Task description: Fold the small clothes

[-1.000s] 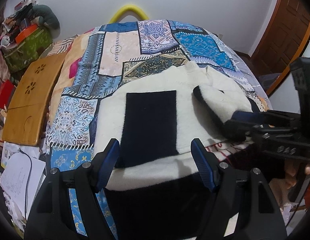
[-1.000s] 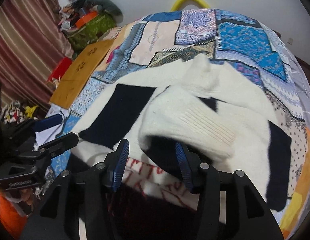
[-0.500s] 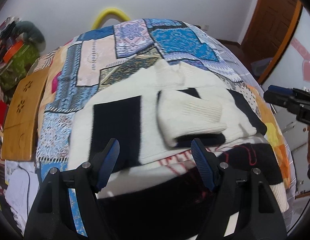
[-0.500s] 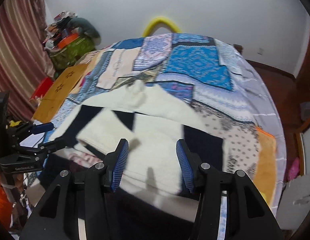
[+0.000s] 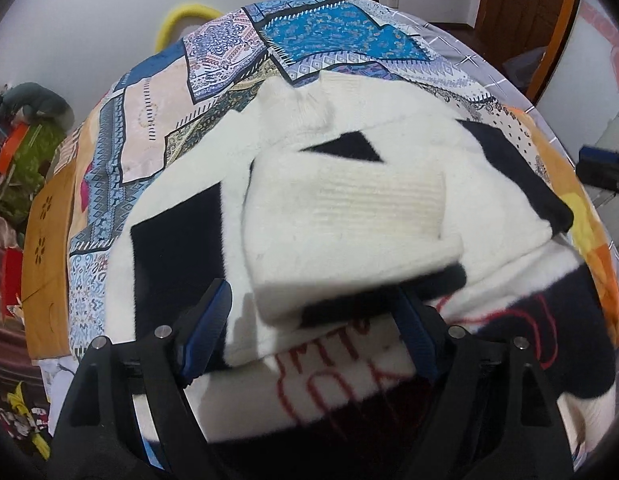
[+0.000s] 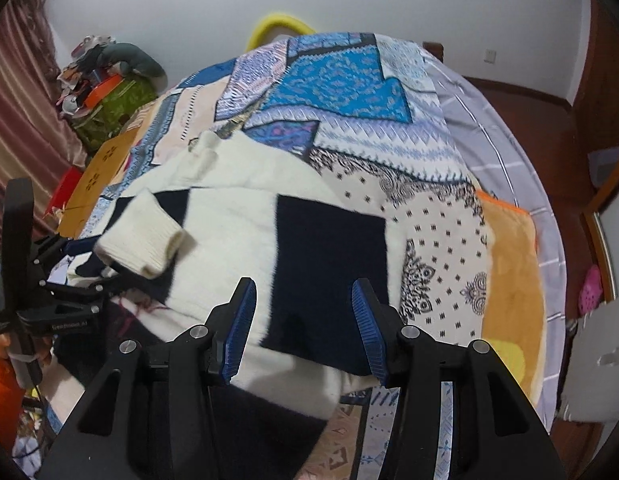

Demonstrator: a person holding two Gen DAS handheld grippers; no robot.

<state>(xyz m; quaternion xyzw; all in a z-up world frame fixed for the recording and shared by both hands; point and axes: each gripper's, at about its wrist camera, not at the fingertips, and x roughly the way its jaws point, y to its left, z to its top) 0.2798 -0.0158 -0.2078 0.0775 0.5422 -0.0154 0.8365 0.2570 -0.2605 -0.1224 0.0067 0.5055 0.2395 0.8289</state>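
A fuzzy white sweater with black blocks [image 5: 489, 168] lies on the patchwork bedspread [image 5: 341, 32]. One sleeve with a ribbed cuff [image 5: 349, 216] is folded across its chest. It also shows in the right wrist view [image 6: 237, 188], with the cuff [image 6: 145, 240] at the left. My left gripper [image 5: 313, 340] is open and empty, just below the folded sleeve. My right gripper [image 6: 303, 328] is open and empty over the black block [image 6: 329, 256] at the sweater's right side. The left gripper's body [image 6: 49, 304] shows at the left of the right wrist view.
A black and white blanket with red lettering [image 5: 369, 384] lies under the sweater's near edge. A wooden board [image 5: 45, 248] rests at the bed's left side. Cluttered bags [image 6: 109, 100] sit left, a wooden door [image 5: 525, 20] right, a yellow hoop [image 6: 277, 26] behind the bed.
The right gripper let go of the sleeve, which now lies across the sweater, and moved right to the sweater's right side. The left gripper moved right, toward the folded sleeve.
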